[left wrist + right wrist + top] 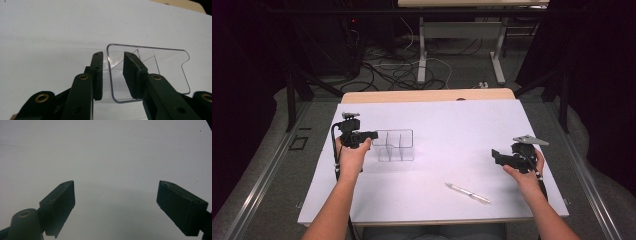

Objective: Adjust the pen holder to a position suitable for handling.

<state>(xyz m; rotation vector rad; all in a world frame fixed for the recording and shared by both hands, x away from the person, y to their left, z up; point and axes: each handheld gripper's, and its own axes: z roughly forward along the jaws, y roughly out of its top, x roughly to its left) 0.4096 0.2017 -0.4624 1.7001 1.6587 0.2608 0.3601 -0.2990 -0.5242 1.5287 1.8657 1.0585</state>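
Clear plastic organiser (395, 145), a see-through box split by inner dividers into compartments, was seen in the high view standing upright on the left half of the white counter (452, 125). The left claw (371, 135) was held at the organiser's left end wall, carried by the left hand (352, 156) whose forearm came in from the bottom edge. A pen (467, 193) was seen lying flat and slanted on the counter nearer the person, right of centre and well apart from the organiser. The right claw (496, 155) was held by the right hand (526, 172) over the counter's right side, well apart from both the organiser and the pen, with a grey three-cornered plate (530, 140) on top of it

In the left gripper view, the organiser's thin end wall (110, 75) was seen standing between the two black jaws of the left claw (113, 72). A narrow gap was left on each side of the wall, so the pads were not pressed on it and the claw was slightly spread; one jaw was placed outside the box and the other inside it. The dividers (145, 56) were visible through the clear plastic beyond

In the right gripper view, the right claw (116, 202) was seen spread wide over the bare white counter (112, 150), with nothing between its jaws
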